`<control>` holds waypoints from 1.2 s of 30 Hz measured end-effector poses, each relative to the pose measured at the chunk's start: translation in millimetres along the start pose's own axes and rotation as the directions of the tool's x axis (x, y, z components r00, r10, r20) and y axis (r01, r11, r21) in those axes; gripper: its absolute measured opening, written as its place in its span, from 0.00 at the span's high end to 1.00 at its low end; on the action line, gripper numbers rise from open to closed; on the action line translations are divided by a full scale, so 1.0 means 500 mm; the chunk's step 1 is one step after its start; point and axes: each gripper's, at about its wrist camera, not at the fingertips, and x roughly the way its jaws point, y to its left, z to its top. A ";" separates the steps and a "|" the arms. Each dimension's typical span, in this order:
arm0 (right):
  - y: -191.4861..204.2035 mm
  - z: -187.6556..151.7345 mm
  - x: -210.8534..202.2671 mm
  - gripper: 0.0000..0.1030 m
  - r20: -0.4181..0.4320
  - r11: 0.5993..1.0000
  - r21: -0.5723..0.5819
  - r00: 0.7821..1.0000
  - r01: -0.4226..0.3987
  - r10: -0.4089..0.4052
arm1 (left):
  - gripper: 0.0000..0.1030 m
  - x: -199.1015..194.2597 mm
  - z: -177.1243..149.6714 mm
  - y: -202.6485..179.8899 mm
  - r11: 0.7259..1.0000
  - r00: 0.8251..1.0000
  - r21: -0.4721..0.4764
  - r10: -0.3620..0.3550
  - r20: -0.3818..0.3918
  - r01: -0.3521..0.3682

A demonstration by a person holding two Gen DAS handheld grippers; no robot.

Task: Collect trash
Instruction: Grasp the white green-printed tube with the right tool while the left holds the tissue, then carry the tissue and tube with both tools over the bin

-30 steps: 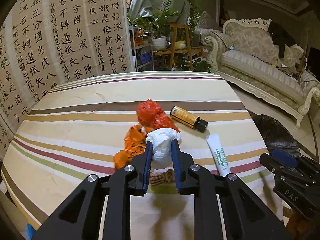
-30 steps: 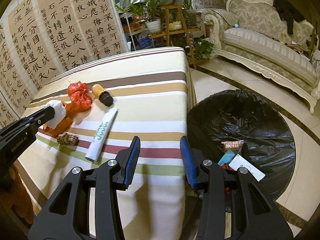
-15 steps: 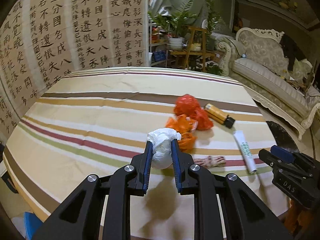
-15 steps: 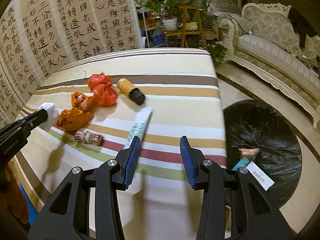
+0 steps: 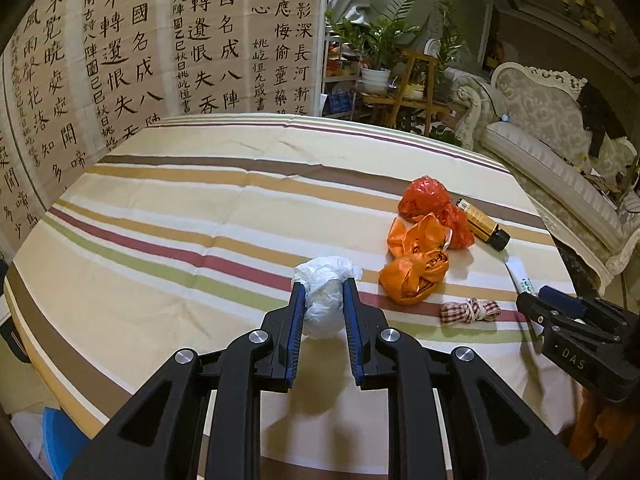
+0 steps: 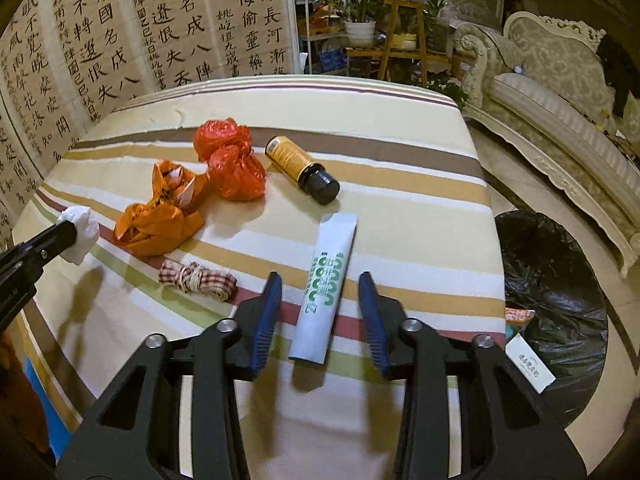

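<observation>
left fingers clamped on white wad; right fingers narrowing, loosely astride tube, checked ribbon beside

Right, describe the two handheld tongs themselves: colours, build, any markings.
Both are alike. The left tongs have a matte black frame of open, cut-out arms joined by round silver bolts, ending in two flat fingers faced with ribbed blue pads. The right tongs match: black frame, silver bolts, blue ribbed pads. Seen from the left camera, their side bears pale letters reading DAS. No cables, hands or sleeves show.
</observation>
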 end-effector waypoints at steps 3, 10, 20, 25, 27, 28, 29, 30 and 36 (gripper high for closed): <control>0.003 -0.007 0.000 0.84 -0.006 1.000 -0.008 1.000 0.006 -0.006 | 0.80 -0.001 -0.004 -0.003 1.000 1.000 0.001 -0.009 -0.003 0.009; -0.010 -0.020 -0.030 0.86 0.021 1.000 0.011 1.000 0.009 -0.010 | 0.80 -0.006 -0.015 -0.028 0.999 0.999 0.017 -0.041 -0.007 0.041; -0.096 -0.058 -0.091 0.86 0.067 0.995 0.080 0.996 0.059 -0.065 | 0.80 -0.024 -0.031 -0.124 0.988 0.991 0.074 -0.136 -0.009 0.137; -0.172 -0.083 -0.116 0.86 0.075 0.984 0.150 0.991 0.102 -0.114 | 0.80 -0.027 -0.030 -0.194 0.975 0.981 0.110 -0.192 -0.015 0.193; -0.198 -0.093 -0.125 0.86 0.078 0.978 0.176 0.988 0.116 -0.131 | 0.80 -0.029 -0.030 -0.223 0.968 0.977 0.128 -0.214 -0.013 0.214; -0.214 -0.097 -0.129 0.86 0.081 0.974 0.191 0.987 0.122 -0.140 | 0.80 -0.029 -0.031 -0.235 0.966 0.975 0.136 -0.221 -0.014 0.221; -0.226 -0.101 -0.133 0.86 0.082 0.971 0.201 0.986 0.127 -0.146 | 0.80 -0.030 -0.032 -0.253 0.961 0.973 0.150 -0.232 -0.015 0.232; -0.241 -0.105 -0.137 0.86 0.084 0.967 0.216 0.984 0.135 -0.156 | 0.80 -0.031 -0.034 -0.272 0.956 0.970 0.164 -0.243 -0.016 0.243; -0.314 -0.131 -0.150 0.86 0.088 0.946 0.279 0.977 0.166 -0.197 | 0.80 -0.030 -0.045 -0.371 0.927 0.956 0.239 -0.290 -0.034 0.290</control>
